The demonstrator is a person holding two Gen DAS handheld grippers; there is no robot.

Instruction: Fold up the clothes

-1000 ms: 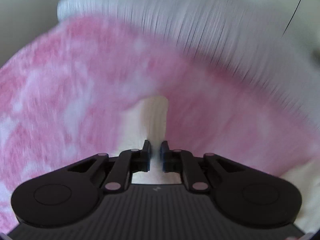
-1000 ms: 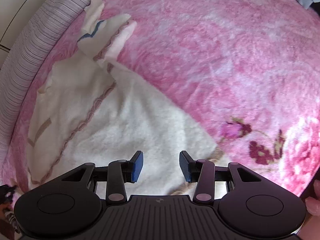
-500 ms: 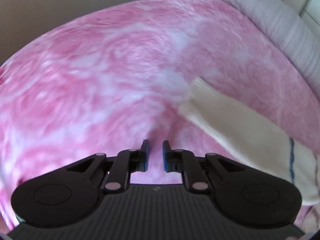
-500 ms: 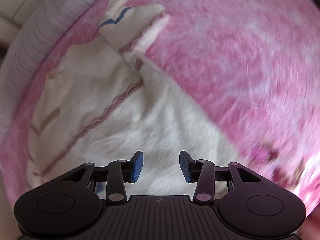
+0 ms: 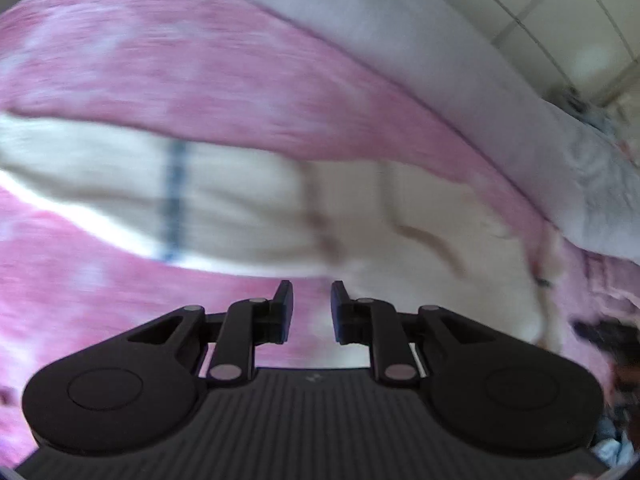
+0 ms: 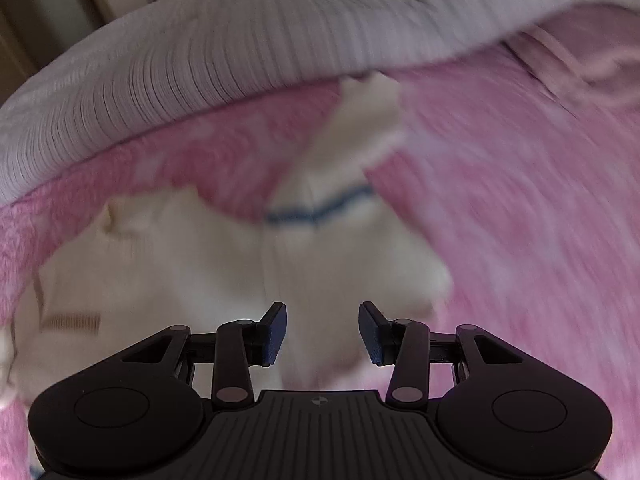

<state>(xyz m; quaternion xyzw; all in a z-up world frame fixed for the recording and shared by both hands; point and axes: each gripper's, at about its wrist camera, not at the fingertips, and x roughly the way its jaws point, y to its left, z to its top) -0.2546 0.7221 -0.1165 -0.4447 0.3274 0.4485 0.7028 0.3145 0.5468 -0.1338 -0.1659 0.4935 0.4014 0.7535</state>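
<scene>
Pink fleece blanket [image 6: 520,208] covers the bed and carries the task's thing: a cream garment [image 6: 224,276] spread roughly flat on it, both views motion-blurred. One sleeve [image 6: 360,132] with a blue stripe [image 6: 320,210] across it runs away from the body toward the far edge of the bed in the right wrist view; in the left wrist view the same cream garment [image 5: 360,216] shows that sleeve stretched sideways to the left, blue stripe [image 5: 172,200] crossing it. Brownish trim lines on the body, detail too smeared to read. Sleeve laid out long and straight looks like set-up for folding it in over the body, a judgement only. Right tongs [image 6: 322,332] hang over the garment body, jaws wide apart, nothing between them. Left tongs [image 5: 311,306] sit over blanket just beside the garment's near edge, jaws parted by a narrower gap, also gripping nothing; whether either touches cloth cannot be told. Likely both are placed to pick an edge or the sleeve next. Outward: a grey ribbed bedcover [image 6: 240,40] lies along the far side of the blanket, touching it. Beyond that a pale tiled floor [image 5: 560,8] in the left view. Dark unclear clutter at the left view's right edge, unreadable.
</scene>
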